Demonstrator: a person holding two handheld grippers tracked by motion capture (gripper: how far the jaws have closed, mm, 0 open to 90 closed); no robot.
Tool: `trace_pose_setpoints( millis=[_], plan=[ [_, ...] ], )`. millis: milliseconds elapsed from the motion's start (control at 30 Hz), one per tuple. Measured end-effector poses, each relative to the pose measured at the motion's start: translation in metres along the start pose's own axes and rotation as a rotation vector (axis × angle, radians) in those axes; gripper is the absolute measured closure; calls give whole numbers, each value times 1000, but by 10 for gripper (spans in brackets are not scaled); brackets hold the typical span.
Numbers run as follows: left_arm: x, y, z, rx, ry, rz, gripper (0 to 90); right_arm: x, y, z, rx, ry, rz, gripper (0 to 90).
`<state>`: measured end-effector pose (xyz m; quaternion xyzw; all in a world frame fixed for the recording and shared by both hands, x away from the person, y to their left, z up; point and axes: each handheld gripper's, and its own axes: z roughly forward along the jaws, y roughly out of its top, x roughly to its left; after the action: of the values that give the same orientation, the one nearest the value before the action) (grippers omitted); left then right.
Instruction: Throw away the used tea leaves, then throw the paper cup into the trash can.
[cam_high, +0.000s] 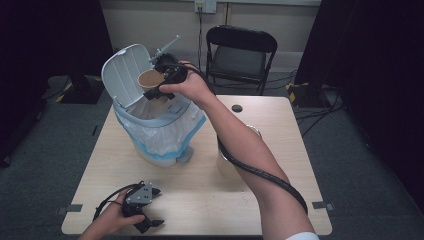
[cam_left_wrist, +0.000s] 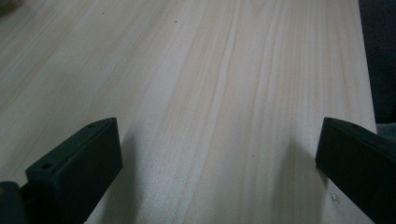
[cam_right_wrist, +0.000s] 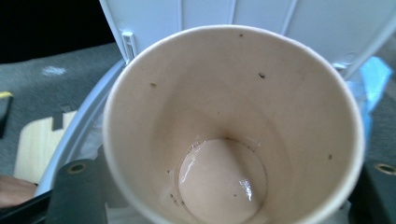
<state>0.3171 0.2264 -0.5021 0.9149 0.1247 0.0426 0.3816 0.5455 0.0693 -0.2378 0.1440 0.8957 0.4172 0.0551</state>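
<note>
A paper cup (cam_high: 150, 79) with a little pale brown liquid at its bottom (cam_right_wrist: 219, 182) hangs tilted over the open white bin (cam_high: 150, 150). My right gripper (cam_high: 162, 84) is shut on the cup, one black jaw against each side of it (cam_right_wrist: 229, 179). The bin's lid (cam_high: 125, 70) stands raised behind the cup, and a clear bag with a blue edge (cam_high: 165, 127) lines the bin. My left gripper (cam_high: 156, 206) rests on the table near its front left edge. Its jaws stand wide apart over bare wood (cam_left_wrist: 219, 158), with nothing between them.
A pale round container (cam_high: 227, 167) stands on the wooden table (cam_high: 200, 200), partly hidden behind the right forearm. A small dark grommet (cam_high: 237, 108) sits at the table's back. A black folding chair (cam_high: 241, 52) stands beyond the table. Cables trail from both grippers.
</note>
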Motion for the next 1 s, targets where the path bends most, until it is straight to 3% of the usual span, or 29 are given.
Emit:
trace_pose_setpoints(
  millis=[33, 67, 133, 200, 600, 833, 1000],
  plan=[
    [0, 0, 0, 0, -1, 2, 0, 0, 0, 2, 7, 14, 18, 183],
    [0, 0, 0, -1, 0, -1, 0, 0, 0, 2, 12, -5, 30, 117],
    [0, 0, 0, -1, 0, -1, 0, 0, 0, 0, 7, -6, 30, 175],
    [0, 0, 0, 0, 0, 0, 0, 1, -2, -4, 3, -5, 35, 128],
    [0, 0, 0, -1, 0, -1, 0, 5, -28, -38, 6, 19, 22, 143],
    [0, 0, 0, -1, -1, -1, 0, 9, -44, -53, 27, 10, 0, 144],
    [0, 0, 0, -6, 5, 5, 0, 11, -52, -60, 8, 6, 5, 144]
  ],
)
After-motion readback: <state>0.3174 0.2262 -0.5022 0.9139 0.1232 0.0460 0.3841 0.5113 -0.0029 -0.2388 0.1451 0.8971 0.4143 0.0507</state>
